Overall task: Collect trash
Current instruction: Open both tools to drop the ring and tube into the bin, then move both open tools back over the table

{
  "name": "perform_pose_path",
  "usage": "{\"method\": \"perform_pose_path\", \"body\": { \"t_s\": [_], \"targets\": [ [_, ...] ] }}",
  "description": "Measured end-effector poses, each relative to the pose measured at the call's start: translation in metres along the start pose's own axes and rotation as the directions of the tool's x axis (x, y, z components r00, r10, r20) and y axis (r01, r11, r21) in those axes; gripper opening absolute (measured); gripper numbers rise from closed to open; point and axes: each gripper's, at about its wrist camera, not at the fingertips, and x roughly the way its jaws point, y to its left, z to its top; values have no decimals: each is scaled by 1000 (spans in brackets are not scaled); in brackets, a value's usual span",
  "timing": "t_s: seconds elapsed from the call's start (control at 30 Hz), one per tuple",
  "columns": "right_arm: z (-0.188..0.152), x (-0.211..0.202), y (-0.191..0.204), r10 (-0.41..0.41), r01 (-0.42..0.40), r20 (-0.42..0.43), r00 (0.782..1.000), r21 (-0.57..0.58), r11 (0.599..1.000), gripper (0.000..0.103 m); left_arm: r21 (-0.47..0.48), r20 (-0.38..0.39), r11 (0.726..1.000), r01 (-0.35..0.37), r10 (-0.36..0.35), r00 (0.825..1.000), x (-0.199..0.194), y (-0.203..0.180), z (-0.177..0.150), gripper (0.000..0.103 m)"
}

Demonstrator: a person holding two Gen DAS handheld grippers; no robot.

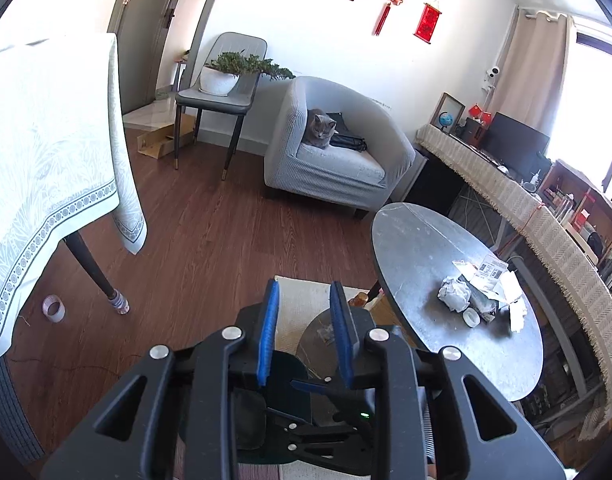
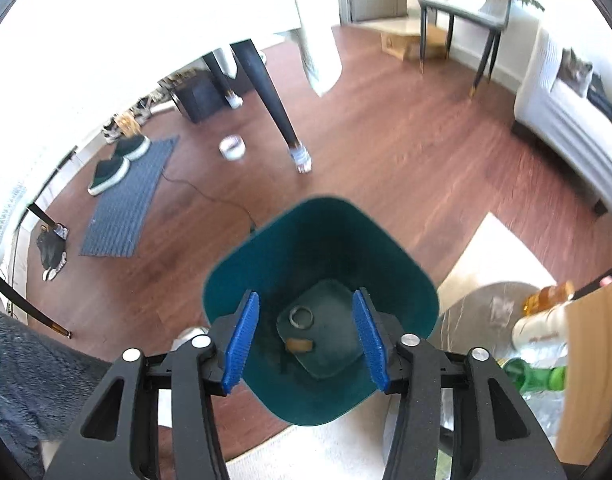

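My left claw (image 1: pixel 303 292) was narrow and empty, right claw (image 2: pixel 306 304) wider, empty over the bin (image 2: pixel 386 248) (cat (image 1: pixel 320 128) watching). Risk: the far-right paper wad (image 1: pixel 454 294) could slip a partial pinch.

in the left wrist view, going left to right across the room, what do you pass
tablecloth-covered table → roll of tape on the floor → chair with the potted plant → grey armchair with the cat → round grey table with crumpled paper trash → fringed shelf with the monitor
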Motion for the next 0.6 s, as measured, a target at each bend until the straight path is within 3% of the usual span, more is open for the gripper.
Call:
{"method": "perform_pose_path", "body": {
  "t_s": [0.33, 0.6],
  "targets": [
    [5, -85, -20, -66, 65, 168, 984, 16, 998, 46, 7, 75, 1000, -17, 16, 997, -9, -21, 7, 36],
    [-12, -155, -52, -154, 134, 293, 943, 88, 987, 46, 37, 72, 999, -1, -2, 997, 3, -49, 7, 41]
  ]
}}
